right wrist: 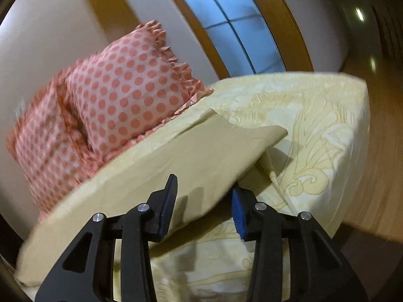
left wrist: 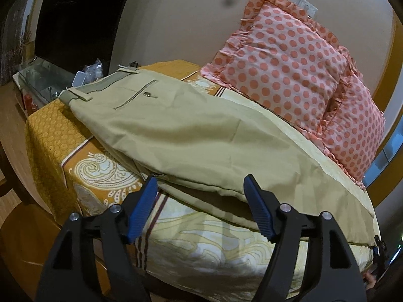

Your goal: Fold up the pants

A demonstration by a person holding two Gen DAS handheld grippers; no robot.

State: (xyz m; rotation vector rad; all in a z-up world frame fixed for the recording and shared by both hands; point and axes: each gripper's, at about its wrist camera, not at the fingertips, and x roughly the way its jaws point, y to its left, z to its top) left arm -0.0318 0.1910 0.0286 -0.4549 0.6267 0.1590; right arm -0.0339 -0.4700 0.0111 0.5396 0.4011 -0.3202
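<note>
one pair of pants, two pillows

the khaki pants (left wrist: pixel 191 136) lie along the bed (left wrist: pixel 83 168) beside two dotted pillows (left wrist: pixel 284 58). left gripper (left wrist: pixel 201 198) spread wide at their edge. right gripper (right wrist: pixel 205 196) spread wide around the leg end.

right tongs (right wrist: pixel 204 196) spread, straddling pants (right wrist: pixel 201 151) edge | bed (right wrist: pixel 327 125) | dotted pillows (right wrist: pixel 126 95) behind

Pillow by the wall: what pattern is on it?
Pink pillow with orange-red polka dots and a ruffled edge; clearest in the left wrist view.
</note>
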